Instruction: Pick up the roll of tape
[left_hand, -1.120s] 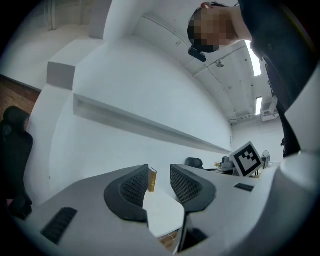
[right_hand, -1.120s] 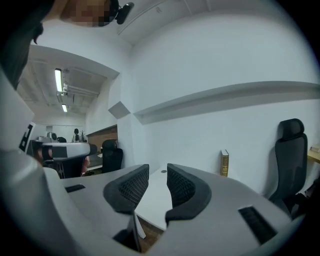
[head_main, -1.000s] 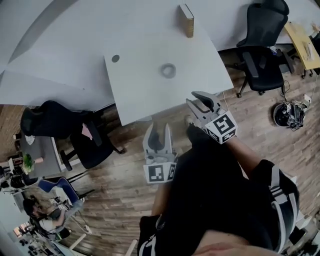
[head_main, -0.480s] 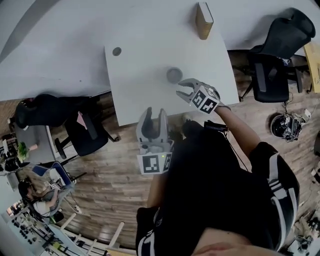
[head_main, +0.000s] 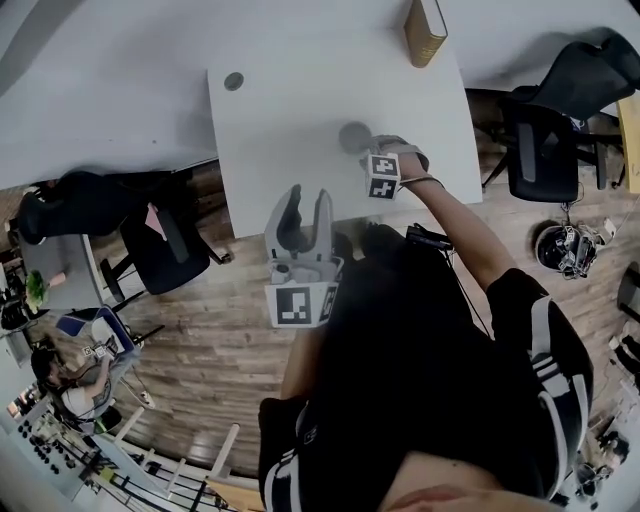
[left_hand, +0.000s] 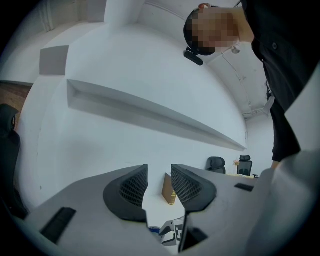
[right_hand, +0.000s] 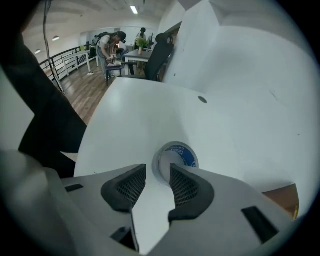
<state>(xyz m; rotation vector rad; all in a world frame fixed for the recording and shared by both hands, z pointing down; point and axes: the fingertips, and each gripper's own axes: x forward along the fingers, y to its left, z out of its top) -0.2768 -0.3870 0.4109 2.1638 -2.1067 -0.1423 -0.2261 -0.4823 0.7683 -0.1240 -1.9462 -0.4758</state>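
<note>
The roll of tape (head_main: 350, 134) lies flat on the white table (head_main: 290, 120), a pale ring with a blue label (right_hand: 176, 156). My right gripper (head_main: 368, 150) points steeply down just on the near side of it. In the right gripper view its jaws (right_hand: 158, 175) are opening, with bare table in the gap and the roll just past the tips, partly behind the right fingertip (right_hand: 176, 174). My left gripper (head_main: 300, 212) is held level at the table's near edge, open and empty (left_hand: 156, 181).
A brown book (head_main: 425, 30) stands upright at the table's far edge and shows between the left jaws (left_hand: 168, 189). A round cable hole (head_main: 233, 81) is at the far left corner. Black office chairs (head_main: 540, 140) (head_main: 165, 240) flank the table on the wooden floor.
My right gripper has swung from beside the table out over it, dropped and tipped downward next to the tape, its jaws wider. The left gripper has moved forward to the table edge.
</note>
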